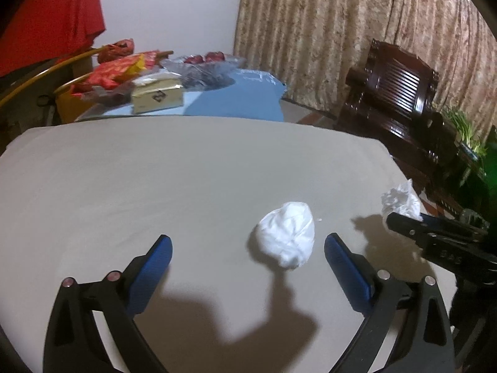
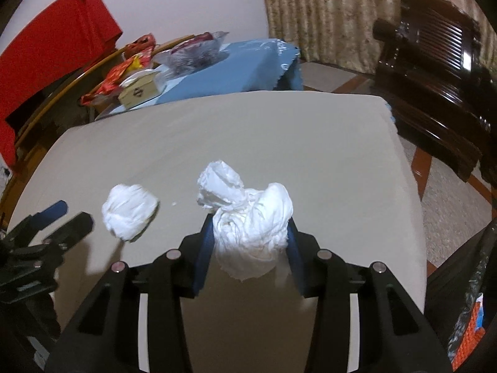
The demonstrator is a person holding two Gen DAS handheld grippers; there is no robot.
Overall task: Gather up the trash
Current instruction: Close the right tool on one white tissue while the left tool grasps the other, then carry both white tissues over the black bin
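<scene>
The right gripper (image 2: 250,233) is clamped on a crumpled white tissue wad (image 2: 248,217), lifted just clear of the beige desk (image 2: 279,130); that piece looks collected and ready to carry off. The left gripper (image 1: 248,248) hangs with its blue pads spread wide apart, holding nothing, and a second tissue ball (image 1: 285,233) lies on the desk between and just ahead of them, nearer the right pad. The step in hand seems to be this second pickup: the left gripper would need to ease forward and down, shift a little rightward to centre the ball, then close gently, since soft paper compresses and can slip out. The two grippers are near each other, so crowding is the main risk. The desk is otherwise bare out to its far edge, leaving open room; a dark wooden chair (image 1: 400,93) stands beyond the right edge.
</scene>
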